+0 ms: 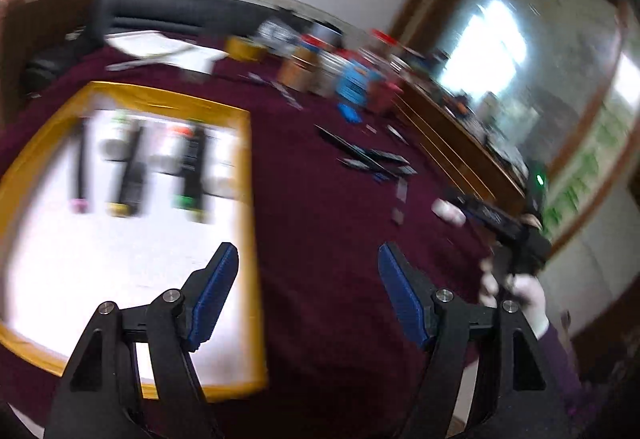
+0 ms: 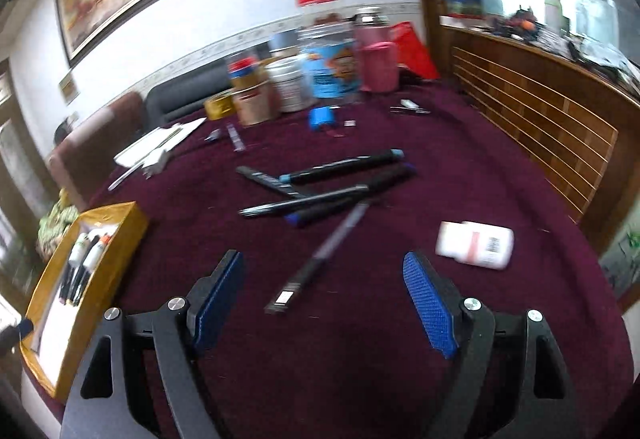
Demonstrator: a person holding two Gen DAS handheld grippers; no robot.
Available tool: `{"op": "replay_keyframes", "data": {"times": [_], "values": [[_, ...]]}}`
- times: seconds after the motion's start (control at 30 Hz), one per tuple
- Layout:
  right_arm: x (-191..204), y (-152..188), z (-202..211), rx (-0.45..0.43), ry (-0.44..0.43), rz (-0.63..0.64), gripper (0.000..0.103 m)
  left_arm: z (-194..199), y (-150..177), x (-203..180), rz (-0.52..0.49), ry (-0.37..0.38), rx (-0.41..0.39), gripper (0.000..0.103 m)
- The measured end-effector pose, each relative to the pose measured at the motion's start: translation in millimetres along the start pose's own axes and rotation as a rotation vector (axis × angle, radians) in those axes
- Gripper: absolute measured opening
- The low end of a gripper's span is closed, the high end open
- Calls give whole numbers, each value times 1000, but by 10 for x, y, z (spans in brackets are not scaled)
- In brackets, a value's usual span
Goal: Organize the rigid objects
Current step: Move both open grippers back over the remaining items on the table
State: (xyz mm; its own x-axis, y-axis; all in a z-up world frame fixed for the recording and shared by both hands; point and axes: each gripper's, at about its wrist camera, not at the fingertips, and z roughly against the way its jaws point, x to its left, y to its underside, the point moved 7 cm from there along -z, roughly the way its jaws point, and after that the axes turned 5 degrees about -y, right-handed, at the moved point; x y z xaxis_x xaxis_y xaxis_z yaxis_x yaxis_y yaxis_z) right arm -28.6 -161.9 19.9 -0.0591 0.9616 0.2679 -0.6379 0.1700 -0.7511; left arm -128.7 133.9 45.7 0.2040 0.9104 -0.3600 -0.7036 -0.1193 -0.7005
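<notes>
A yellow-rimmed box (image 1: 244, 199) with a white floor holds several markers and small bottles (image 1: 132, 167), all blurred. My left gripper (image 1: 307, 249) is open and empty over the box's right rim and the maroon cloth. In the right wrist view, a heap of black markers (image 2: 320, 183) lies mid-table. One dark pen (image 2: 320, 259) lies apart, pointing toward my right gripper (image 2: 323, 257), which hangs open and empty above it. A white bottle (image 2: 474, 245) lies on its side to the right. The box (image 2: 96, 279) sits at the left. A white-gloved hand (image 1: 528, 295) shows at the right of the left wrist view.
Jars, cans and a pink flask (image 2: 378, 63) crowd the table's far side, with a yellow tape roll (image 2: 218, 105), a blue object (image 2: 322, 117) and papers (image 2: 160, 147). A wooden slatted panel (image 2: 540, 127) borders the right. Small scraps dot the cloth.
</notes>
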Motion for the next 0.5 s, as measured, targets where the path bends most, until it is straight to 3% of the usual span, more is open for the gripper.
{"op": "replay_keyframes", "data": {"times": [0.27,0.5], "values": [[-558,36,197,-39,55,-103,77,-296,211,-797,-241,44,112,72],[-827,103,333,-55,111,-135,77,-416,460,-963,-262,98,167,72]]}}
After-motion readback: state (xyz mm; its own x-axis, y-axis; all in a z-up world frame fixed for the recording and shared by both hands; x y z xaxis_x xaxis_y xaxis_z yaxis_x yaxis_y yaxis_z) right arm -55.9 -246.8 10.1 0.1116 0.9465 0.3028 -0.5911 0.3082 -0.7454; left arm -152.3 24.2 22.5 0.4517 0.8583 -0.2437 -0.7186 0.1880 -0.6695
